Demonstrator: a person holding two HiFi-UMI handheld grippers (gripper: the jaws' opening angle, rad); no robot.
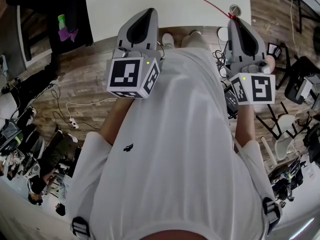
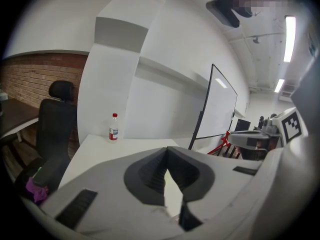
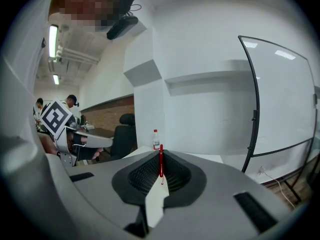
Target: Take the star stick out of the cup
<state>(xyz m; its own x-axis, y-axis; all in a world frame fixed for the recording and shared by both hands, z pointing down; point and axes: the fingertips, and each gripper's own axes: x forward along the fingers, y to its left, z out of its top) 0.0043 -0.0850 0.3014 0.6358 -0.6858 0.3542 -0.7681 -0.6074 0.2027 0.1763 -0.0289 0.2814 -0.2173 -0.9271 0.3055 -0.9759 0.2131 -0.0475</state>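
Observation:
My right gripper is shut on a thin red stick, which slants up and to the left over the white table. In the right gripper view the stick stands pinched between the dark pads of that gripper. Its far end shows red in the left gripper view, beside the right gripper. My left gripper is held level at the table's near edge, and in its own view the tips meet with nothing between them. I cannot make out a cup for certain.
A small bottle with a red cap stands at the table's far end. A black office chair is at the left, a whiteboard on a stand at the right. Cables and gear lie on the wooden floor.

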